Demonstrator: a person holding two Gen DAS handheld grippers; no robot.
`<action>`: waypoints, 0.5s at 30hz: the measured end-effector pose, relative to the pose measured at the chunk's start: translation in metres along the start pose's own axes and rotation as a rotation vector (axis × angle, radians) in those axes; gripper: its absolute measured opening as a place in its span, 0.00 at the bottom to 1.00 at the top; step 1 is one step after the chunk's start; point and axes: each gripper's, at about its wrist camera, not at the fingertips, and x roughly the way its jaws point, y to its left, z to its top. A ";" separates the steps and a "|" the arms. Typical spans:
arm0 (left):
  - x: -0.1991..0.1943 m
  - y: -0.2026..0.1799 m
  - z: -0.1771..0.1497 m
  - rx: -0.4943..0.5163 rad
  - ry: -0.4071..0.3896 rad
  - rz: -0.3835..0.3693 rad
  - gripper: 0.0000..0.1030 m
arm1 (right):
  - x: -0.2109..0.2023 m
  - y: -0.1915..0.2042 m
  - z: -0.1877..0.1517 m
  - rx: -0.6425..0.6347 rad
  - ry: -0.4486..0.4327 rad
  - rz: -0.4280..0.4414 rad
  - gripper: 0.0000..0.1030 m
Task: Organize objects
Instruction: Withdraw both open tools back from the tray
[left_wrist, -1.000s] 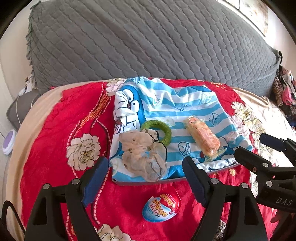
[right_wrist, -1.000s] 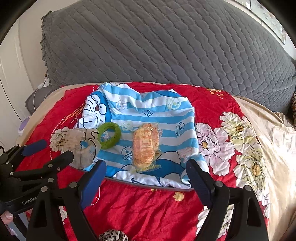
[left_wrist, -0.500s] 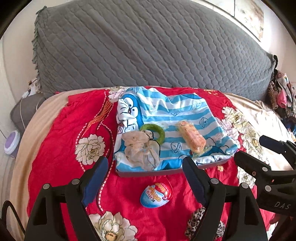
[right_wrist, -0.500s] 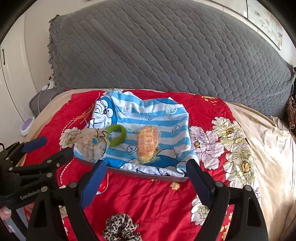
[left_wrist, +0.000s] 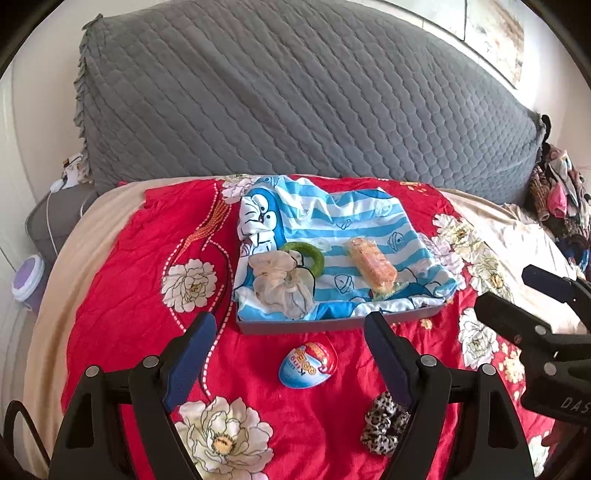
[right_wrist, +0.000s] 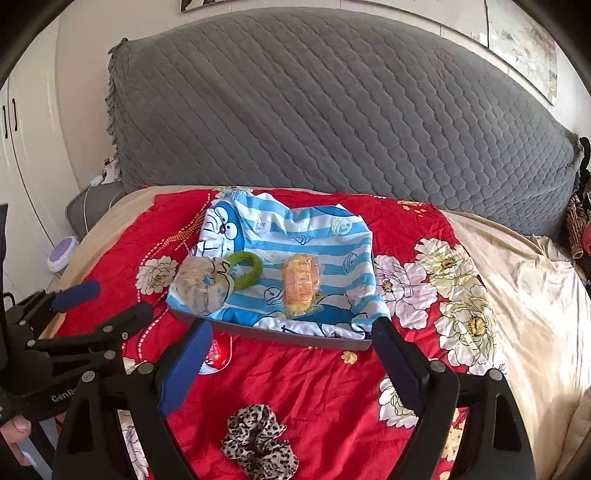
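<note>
Scrunchie (right_wrist: 258, 439) seemingly nearer than fingers (right_wrist: 186, 363)

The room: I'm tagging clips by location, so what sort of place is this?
Most likely a bedroom in a home. A bed with a red floral bedspread fills the view, backed by a large gray quilted headboard cover, and white cupboard doors stand at the left.

"DAS" on right gripper (left_wrist: 532, 295), "GenR" on left gripper (right_wrist: 107, 302)
</note>
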 end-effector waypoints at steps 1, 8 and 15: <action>-0.002 0.000 -0.002 0.002 0.000 0.001 0.81 | -0.002 0.001 0.000 -0.001 -0.002 0.001 0.85; -0.018 0.000 -0.012 0.009 -0.009 0.006 0.81 | -0.021 0.007 -0.005 -0.010 -0.019 0.002 0.85; -0.025 0.003 -0.021 0.011 -0.006 0.009 0.81 | -0.031 0.011 -0.017 -0.012 -0.021 0.005 0.85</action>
